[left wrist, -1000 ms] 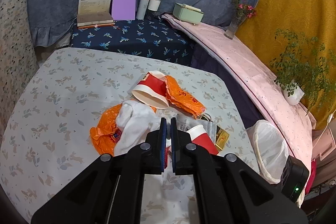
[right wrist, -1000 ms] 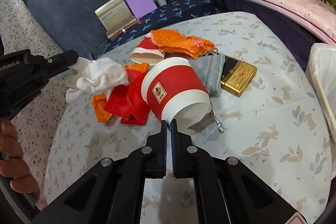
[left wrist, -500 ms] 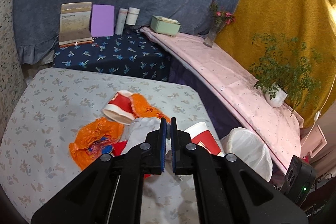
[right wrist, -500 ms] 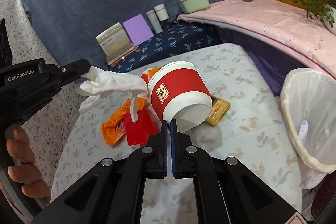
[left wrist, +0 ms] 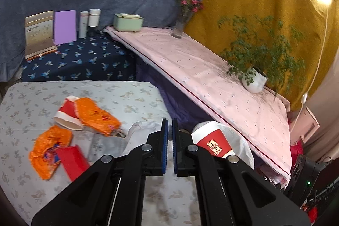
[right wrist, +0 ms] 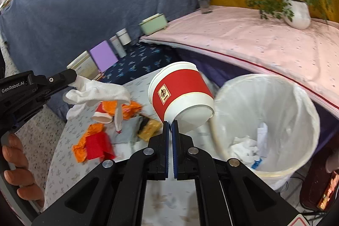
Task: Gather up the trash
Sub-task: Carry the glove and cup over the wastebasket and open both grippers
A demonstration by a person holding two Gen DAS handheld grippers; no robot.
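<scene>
My right gripper (right wrist: 170,122) is shut on the rim of a red and white paper cup (right wrist: 180,91), held in the air just left of the white-lined trash bin (right wrist: 266,120). The cup also shows in the left wrist view (left wrist: 211,140). My left gripper (left wrist: 170,130) is shut on a white glove (right wrist: 95,92) that hangs from it above the table. In the left wrist view the glove (left wrist: 141,130) sits behind the fingers. On the floral table (left wrist: 31,99) lie another red cup (left wrist: 66,112), orange wrappers (left wrist: 95,115), and a red packet (left wrist: 74,162).
A grey pouch (right wrist: 129,129) and a gold box (right wrist: 149,127) lie on the table. The bin holds white paper scraps. A pink-covered shelf (left wrist: 201,77) carries a potted plant (left wrist: 254,79), a vase (left wrist: 179,24) and a green box (left wrist: 127,21). Books and jars stand behind.
Both grippers have risen and swung right toward the bin. The cup and the glove have been carried off the table; the bin now fills the right wrist view's right side.
</scene>
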